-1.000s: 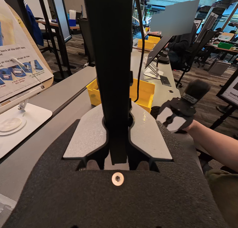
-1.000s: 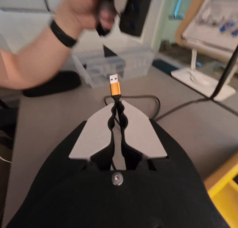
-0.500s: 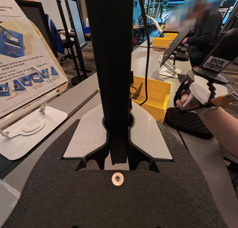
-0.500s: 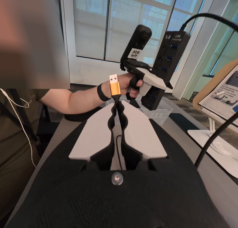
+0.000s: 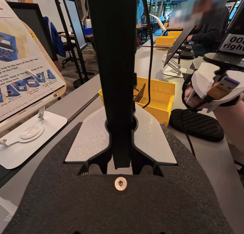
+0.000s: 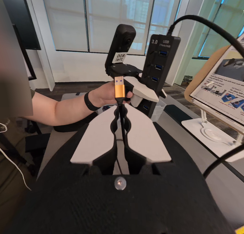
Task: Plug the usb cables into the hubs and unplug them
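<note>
Plug lined up for insertion, not yet seated.

The black USB hub (image 6: 157, 74) is held upright above the table (image 5: 81, 106) in the left gripper (image 5: 119, 123), whose jaws are clamped on its lower body. The cable (image 6: 122, 124) is pinched just behind the orange plug (image 6: 119, 90) in the narrow right gripper (image 6: 120, 108), connector pointing forward, near the hub but apart from it. The plugging step is judged to be in hand. Next, the plug must be squared to a blue port (image 6: 163, 52) and pushed straight in while the hub is kept steady.
</note>
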Demonstrator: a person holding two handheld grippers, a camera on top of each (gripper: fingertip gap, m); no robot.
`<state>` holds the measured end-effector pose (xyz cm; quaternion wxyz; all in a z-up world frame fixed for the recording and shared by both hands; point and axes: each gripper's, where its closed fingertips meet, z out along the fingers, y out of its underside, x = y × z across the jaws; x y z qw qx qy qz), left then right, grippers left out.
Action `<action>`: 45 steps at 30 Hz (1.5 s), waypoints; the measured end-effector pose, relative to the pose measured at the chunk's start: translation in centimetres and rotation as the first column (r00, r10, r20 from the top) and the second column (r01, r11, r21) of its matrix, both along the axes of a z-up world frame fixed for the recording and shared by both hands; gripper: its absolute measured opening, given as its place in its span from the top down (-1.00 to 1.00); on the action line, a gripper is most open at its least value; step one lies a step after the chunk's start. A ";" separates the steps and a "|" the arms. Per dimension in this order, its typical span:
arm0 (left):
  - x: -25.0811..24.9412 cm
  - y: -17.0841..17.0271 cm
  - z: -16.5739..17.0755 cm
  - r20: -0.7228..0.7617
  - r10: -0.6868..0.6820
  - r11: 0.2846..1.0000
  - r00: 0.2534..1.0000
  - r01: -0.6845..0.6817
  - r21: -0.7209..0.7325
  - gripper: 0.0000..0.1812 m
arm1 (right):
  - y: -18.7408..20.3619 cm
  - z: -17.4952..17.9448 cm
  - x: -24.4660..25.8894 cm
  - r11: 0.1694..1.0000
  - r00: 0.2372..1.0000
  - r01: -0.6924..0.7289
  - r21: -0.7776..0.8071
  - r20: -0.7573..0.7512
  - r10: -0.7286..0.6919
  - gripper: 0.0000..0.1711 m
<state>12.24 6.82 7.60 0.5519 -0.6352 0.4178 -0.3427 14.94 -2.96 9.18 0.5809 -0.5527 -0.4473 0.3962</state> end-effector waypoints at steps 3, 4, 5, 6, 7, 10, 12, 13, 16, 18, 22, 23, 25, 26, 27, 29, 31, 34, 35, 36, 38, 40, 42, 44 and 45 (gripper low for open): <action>-0.2 0.2 -0.1 -0.024 0.020 1.000 0.999 -0.020 0.018 0.72 | 1.0 -1.0 0.4 0.996 0.995 0.087 0.024 0.045 -0.088 0.93; -0.4 0.3 0.0 -0.027 0.026 0.999 0.999 -0.026 0.022 0.72 | 1.4 -1.4 0.5 0.993 0.991 0.117 0.030 0.061 -0.119 0.93; -0.5 0.3 0.1 -0.025 0.029 0.999 0.999 -0.028 0.020 0.72 | 1.8 -1.8 0.7 0.987 0.984 0.153 0.042 0.085 -0.156 0.93; -0.7 0.4 0.1 -0.022 0.029 0.999 0.999 -0.029 0.013 0.72 | 2.2 -2.1 0.9 0.980 0.975 0.191 0.065 0.106 -0.197 0.93; -0.8 0.5 0.1 -0.019 0.029 1.000 0.999 -0.029 0.003 0.72 | 2.5 -2.3 1.1 0.970 0.964 0.227 0.090 0.122 -0.237 0.93; -1.3 1.0 0.0 -0.021 0.043 0.999 0.999 -0.043 -0.008 0.72 | 4.1 -2.9 2.2 0.906 0.893 0.371 0.205 0.188 -0.408 0.93; -1.8 1.3 0.0 -0.021 0.055 0.998 0.998 -0.055 -0.011 0.72 | 5.1 -3.7 3.0 0.848 0.826 0.443 0.293 0.235 -0.513 0.93; -1.9 1.4 0.1 -0.016 0.059 0.998 0.998 -0.059 -0.014 0.72 | 5.4 -4.1 3.2 0.825 0.797 0.462 0.324 0.255 -0.547 0.93; -2.4 1.6 0.3 -0.001 0.065 0.998 0.998 -0.065 -0.022 0.72 | 5.9 -5.6 3.8 0.761 0.709 0.489 0.425 0.315 -0.631 0.93; -2.6 1.7 0.5 0.002 0.069 0.997 0.998 -0.069 -0.021 0.72 | 6.2 -6.0 4.4 0.725 0.662 0.498 0.476 0.331 -0.672 0.93; -3.1 2.0 0.6 0.006 0.081 0.996 0.997 -0.081 -0.023 0.72 | 7.2 -4.4 5.8 0.687 0.632 0.521 0.507 0.311 -0.710 0.93; -3.2 2.0 0.7 0.009 0.084 0.996 0.996 -0.084 -0.025 0.72 | 7.6 -3.8 6.3 0.667 0.618 0.527 0.526 0.301 -0.726 0.93; -3.4 2.1 0.8 0.015 0.090 0.996 0.996 -0.089 -0.026 0.72 | 8.1 -2.6 6.8 0.638 0.602 0.533 0.556 0.281 -0.747 0.93; -3.5 2.2 0.8 0.016 0.090 0.996 0.996 -0.089 -0.026 0.72 | 8.1 -2.2 6.8 0.631 0.601 0.534 0.563 0.272 -0.751 0.93; -3.6 2.2 0.8 0.015 0.091 0.996 0.996 -0.091 -0.026 0.72 | 8.0 -1.9 6.7 0.632 0.607 0.530 0.565 0.268 -0.748 0.93; -3.6 2.3 0.7 0.010 0.097 0.995 0.995 -0.096 -0.026 0.72 | 7.8 -1.9 6.4 0.620 0.602 0.521 0.587 0.262 -0.754 0.93; -3.6 2.4 0.5 0.003 0.099 0.995 0.995 -0.099 -0.028 0.72 | 7.6 -2.8 6.0 0.612 0.584 0.496 0.616 0.284 -0.760 0.93; -3.5 2.5 0.2 -0.008 0.100 0.994 0.995 -0.100 -0.033 0.72 | 7.5 -4.9 5.6 0.599 0.542 0.462 0.653 0.327 -0.774 0.93; -3.5 2.6 0.1 -0.011 0.100 0.994 0.995 -0.101 -0.035 0.72 | 7.5 -5.5 5.5 0.598 0.532 0.451 0.663 0.339 -0.776 0.93; -3.5 2.6 0.0 -0.013 0.100 0.994 0.995 -0.101 -0.036 0.72 | 7.5 -6.1 5.4 0.597 0.523 0.439 0.672 0.349 -0.778 0.93; -3.4 2.6 0.0 -0.013 0.098 0.994 0.995 -0.098 -0.039 0.72 | 7.5 -7.1 5.1 0.601 0.506 0.420 0.680 0.374 -0.777 0.93; -3.4 2.6 0.0 -0.014 0.099 0.994 0.995 -0.099 -0.038 0.72 | 7.2 -7.7 4.5 0.609 0.508 0.404 0.683 0.386 -0.770 0.93; -3.5 2.6 0.0 -0.017 0.101 0.994 0.995 -0.102 -0.037 0.72 | 6.9 -8.1 4.0 0.603 0.502 0.392 0.695 0.388 -0.773 0.93; -3.5 2.6 0.0 -0.015 0.101 0.994 0.995 -0.101 -0.038 0.72 | 6.5 -8.5 3.5 0.586 0.495 0.370 0.721 0.381 -0.781 0.93; -3.6 2.6 0.0 -0.013 0.100 0.994 0.995 -0.100 -0.041 0.72 | 6.4 -8.7 3.3 0.577 0.487 0.359 0.734 0.380 -0.786 0.93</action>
